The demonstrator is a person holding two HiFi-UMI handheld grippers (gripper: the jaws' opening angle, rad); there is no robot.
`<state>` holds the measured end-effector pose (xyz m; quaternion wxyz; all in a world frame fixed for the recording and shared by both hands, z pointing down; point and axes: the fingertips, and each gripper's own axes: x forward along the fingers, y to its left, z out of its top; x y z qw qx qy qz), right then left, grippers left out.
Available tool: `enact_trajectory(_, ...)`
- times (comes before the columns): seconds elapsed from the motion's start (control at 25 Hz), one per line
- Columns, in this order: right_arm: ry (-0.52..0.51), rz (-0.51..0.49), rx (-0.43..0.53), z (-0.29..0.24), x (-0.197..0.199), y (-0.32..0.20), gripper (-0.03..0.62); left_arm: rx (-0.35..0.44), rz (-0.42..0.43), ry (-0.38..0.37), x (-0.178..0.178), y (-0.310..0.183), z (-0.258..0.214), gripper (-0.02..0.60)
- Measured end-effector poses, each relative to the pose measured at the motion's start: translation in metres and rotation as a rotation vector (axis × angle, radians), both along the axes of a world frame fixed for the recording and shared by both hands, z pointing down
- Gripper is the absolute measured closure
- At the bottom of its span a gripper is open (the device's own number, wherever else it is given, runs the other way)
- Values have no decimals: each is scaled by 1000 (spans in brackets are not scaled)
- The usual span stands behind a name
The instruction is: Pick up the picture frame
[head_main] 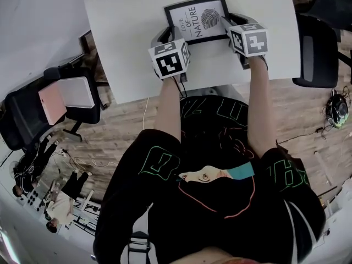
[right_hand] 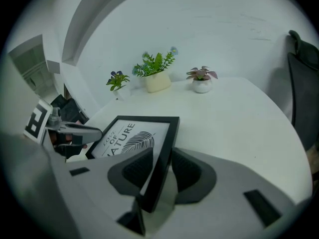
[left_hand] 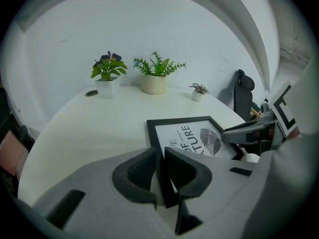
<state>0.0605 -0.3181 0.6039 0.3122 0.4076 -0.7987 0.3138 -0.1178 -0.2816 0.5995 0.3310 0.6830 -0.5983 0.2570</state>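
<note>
The picture frame (head_main: pixel 198 16) is black, with a white print of a leaf and lettering, and sits on the white table (head_main: pixel 126 32) near its front edge. My left gripper (head_main: pixel 168 37) is at the frame's left near corner. In the left gripper view the black border (left_hand: pixel 158 153) runs between the jaws of that gripper (left_hand: pixel 159 173), and both pads look pressed against it. My right gripper (head_main: pixel 234 22) is at the frame's right side. In the right gripper view the border (right_hand: pixel 162 148) stands between the spread jaws of this gripper (right_hand: pixel 162 171), with a gap at the left pad.
Three small potted plants (left_hand: pixel 107 73) (left_hand: pixel 157 76) (left_hand: pixel 198 91) stand along the table's far side by the white wall. A black chair (head_main: pixel 55 100) holding flat boxes is at the left, another chair (head_main: pixel 316 54) at the right. The table's front edge is just under my wrists.
</note>
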Motion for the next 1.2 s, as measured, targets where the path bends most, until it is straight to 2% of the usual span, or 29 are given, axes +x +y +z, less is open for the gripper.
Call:
enact_trajectory(0.24, 15, 14, -13, 1, 4, 0, 470, 3, 9, 12, 3, 2, 0, 499)
enact_trajectory(0.48, -3, 10, -3, 2, 0, -1, 470, 13, 17, -4, 4, 1, 0, 492)
enact_trajectory(0.6, 3, 11, 3, 0, 0, -1, 470, 12, 11, -40, 1, 1, 0, 477)
enact_trajectory(0.76, 10, 21, -5, 0, 3, 0, 470, -14, 4, -49, -3, 3, 5, 469)
enact_trajectory(1.0, -1, 36, -14, -1, 2, 0, 481, -27, -4, -40, 0, 3, 7, 494)
enact_trajectory(1.2, -18, 57, -15, -5, 3, 0, 502, -4, -19, -45, -3, 2, 2, 503)
